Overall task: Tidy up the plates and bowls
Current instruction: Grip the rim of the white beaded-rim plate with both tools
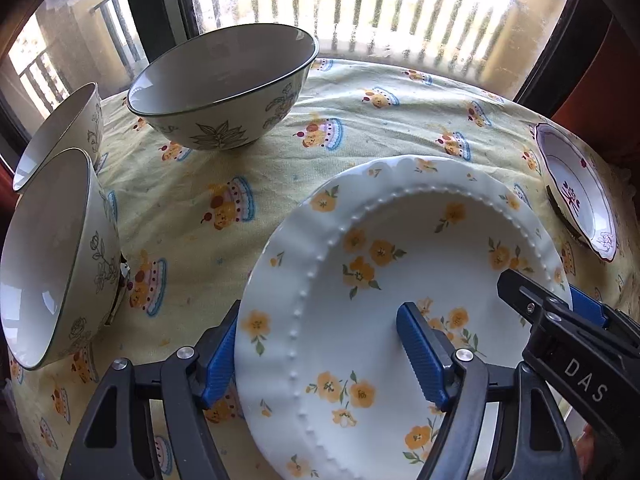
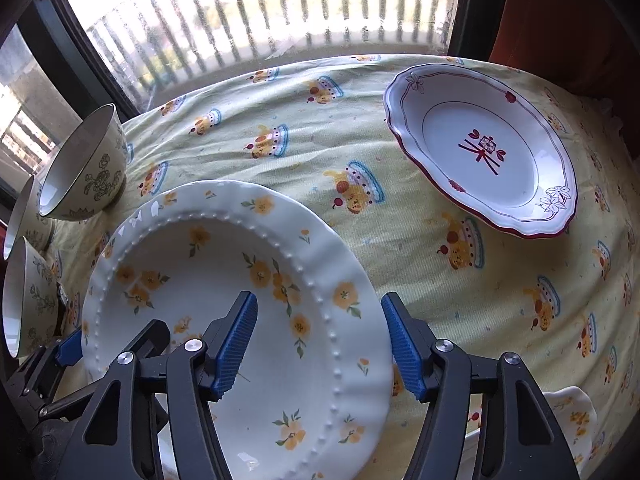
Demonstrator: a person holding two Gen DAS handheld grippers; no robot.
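Nearest us, the yellow-flowered plate (image 1: 400, 300) lies on the worktop (image 1: 240, 184), under a cake-print cloth. Our left gripper (image 1: 316, 356) straddles its left rim, jaws part open, one pad outside, one inside; we cannot tell if they press. Our right gripper (image 2: 320, 344) straddles the right rim likewise. Left stand two small bowls (image 1: 56, 256); farther back a big bowl (image 1: 224, 88). Far right lies a red-rimmed plate (image 2: 484, 152).

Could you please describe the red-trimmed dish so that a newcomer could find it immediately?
On the yellow cake-print tablecloth, look toward the window end, right of the yellow-flowered white plate. The white scalloped dish with a dark red rim sits alone there, the only piece bearing a red flower emblem.
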